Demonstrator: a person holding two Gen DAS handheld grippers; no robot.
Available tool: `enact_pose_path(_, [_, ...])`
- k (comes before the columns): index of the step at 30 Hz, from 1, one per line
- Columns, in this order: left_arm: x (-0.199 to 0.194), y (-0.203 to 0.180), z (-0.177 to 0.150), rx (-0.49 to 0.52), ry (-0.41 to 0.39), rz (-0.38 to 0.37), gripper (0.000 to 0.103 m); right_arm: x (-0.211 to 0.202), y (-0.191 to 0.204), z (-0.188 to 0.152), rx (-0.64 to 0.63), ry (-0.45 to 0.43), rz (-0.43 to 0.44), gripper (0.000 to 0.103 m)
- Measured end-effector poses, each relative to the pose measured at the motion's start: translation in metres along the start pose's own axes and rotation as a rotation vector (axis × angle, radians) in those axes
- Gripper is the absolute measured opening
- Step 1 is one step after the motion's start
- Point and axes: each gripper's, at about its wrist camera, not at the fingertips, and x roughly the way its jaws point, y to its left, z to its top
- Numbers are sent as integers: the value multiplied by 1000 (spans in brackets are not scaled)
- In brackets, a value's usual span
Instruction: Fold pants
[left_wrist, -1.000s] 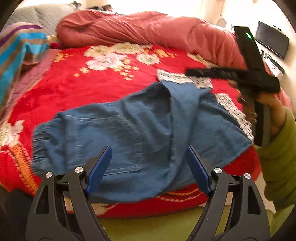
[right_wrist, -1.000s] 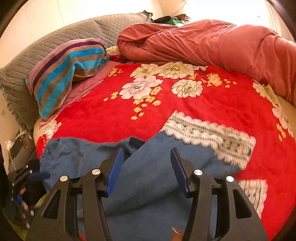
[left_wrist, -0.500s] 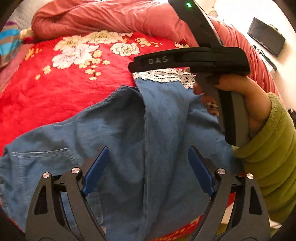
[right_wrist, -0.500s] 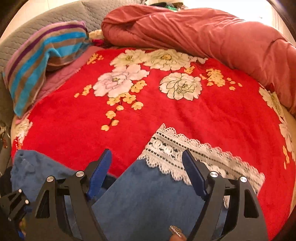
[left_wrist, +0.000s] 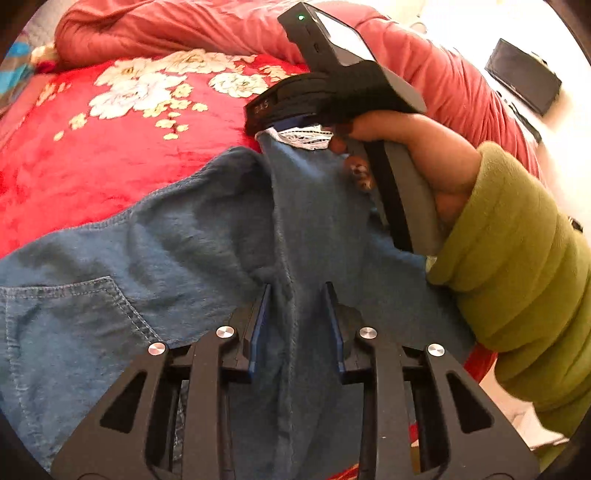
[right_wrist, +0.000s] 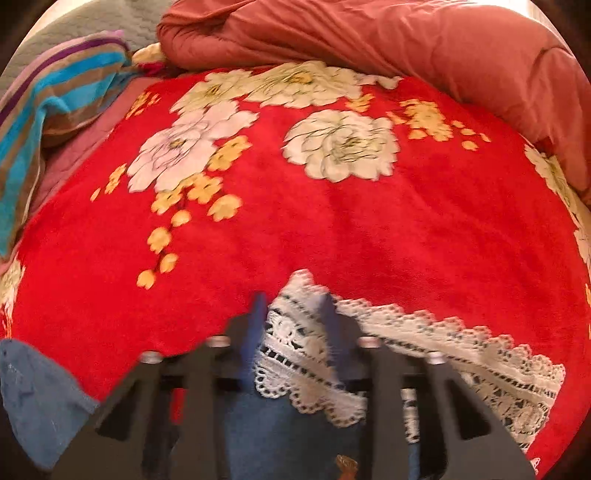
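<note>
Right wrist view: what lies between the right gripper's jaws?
The white lace cuff of the blue denim pants lies between the right gripper's jaws, which are closed on it, over the red floral blanket. The right wrist view shows it.

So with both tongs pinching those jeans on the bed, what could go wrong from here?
The right tongs grip only the lace hem of the pants; a hard pull might snag or tear the openwork, or let it slip out. The left tongs pinch a narrow ridge of denim, so a lift could bunch the fabric and leave the fold crooked. The plush red blanket may also drag on the cloth.
</note>
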Motion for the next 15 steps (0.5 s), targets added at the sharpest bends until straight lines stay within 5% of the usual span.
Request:
enact_pose_path(5, [-1, 6, -2, -25, -4, -19, 21, -31, -6, -5, -14, -73, -7, 9])
enact_pose_path(9, [-5, 6, -3, -24, -16, -12, 34, -66, -19, -16, 18, -129, 13, 9])
enact_pose_path(15, [-8, 6, -2, -27, -26, -9, 37, -117, -44, -39, 72, -205, 17, 9])
